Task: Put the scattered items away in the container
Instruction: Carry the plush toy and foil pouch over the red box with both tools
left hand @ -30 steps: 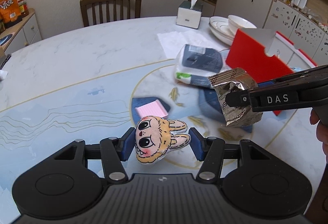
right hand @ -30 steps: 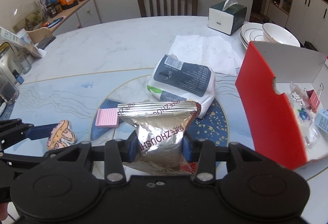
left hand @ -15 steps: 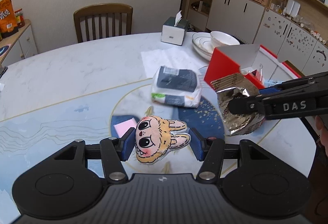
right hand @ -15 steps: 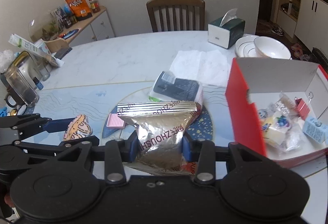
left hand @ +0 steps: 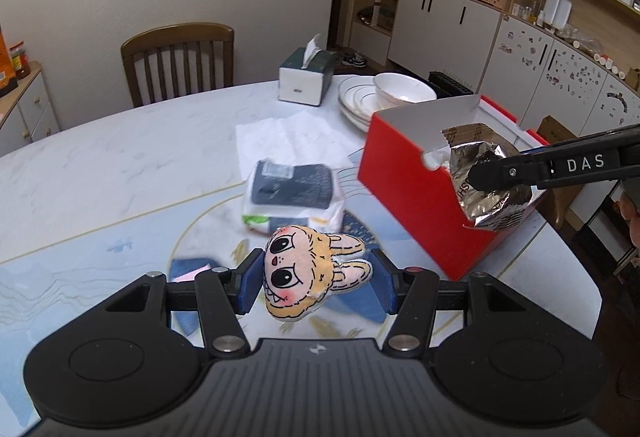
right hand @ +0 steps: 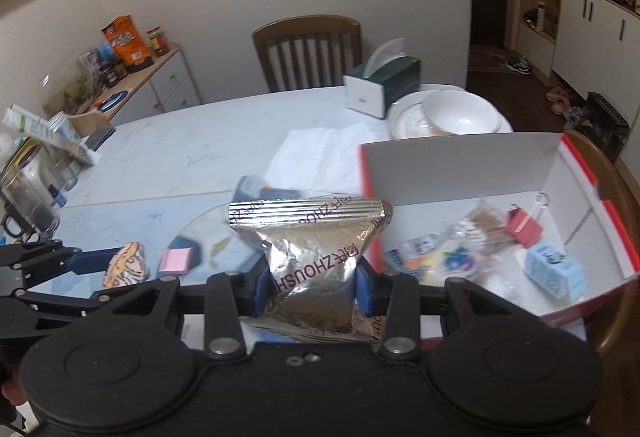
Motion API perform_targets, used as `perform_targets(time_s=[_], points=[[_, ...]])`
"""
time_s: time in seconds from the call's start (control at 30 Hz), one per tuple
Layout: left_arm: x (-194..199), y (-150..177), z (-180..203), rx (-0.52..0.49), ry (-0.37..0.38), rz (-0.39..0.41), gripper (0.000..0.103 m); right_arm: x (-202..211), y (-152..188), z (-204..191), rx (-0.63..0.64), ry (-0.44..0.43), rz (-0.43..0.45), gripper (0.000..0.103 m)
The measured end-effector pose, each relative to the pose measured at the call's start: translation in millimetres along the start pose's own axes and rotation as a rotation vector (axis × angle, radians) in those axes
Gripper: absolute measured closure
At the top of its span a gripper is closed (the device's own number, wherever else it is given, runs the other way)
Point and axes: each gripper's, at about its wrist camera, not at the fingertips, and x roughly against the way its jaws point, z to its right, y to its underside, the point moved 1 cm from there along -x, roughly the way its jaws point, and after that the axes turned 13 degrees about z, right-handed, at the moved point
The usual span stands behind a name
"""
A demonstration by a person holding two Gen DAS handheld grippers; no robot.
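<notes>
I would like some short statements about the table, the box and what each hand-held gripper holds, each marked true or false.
1. The left hand-held gripper holds a cartoon plush face. True.
2. The right hand-held gripper holds a pink eraser. False: it holds a silver foil packet; the pink block lies on the table.
3. The red box is empty. False: small items lie inside.
4. A tissue box stands near the stacked plates. True.
</notes>
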Motion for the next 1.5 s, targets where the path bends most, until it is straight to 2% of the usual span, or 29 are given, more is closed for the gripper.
perform_targets(time_s=[0.6,0.87,1.27,1.5], points=[[-58.9,-36.7,94.4,-0.118,0.086,0.000,0.048,8.0,-14.0,125.0,-0.053,0.129,0.037,0.063],[-94.7,-49.1,133.1,-0.179,0.125,-0.012,0.048,0.2,-14.8,167.1,-0.058,0.179,0.030,0.063],[-153.2,-67.8,165.8,-0.247,0.123,-0.039,0.048,-19.5,-10.5,194.5,-0.030,0.181,-0.006,0.063],[-192.2,-74.4,174.4,-0.264,0.105,-0.092,0.048,-36.0,-10.4,198.6,0.029,0.162,-0.030,0.064]])
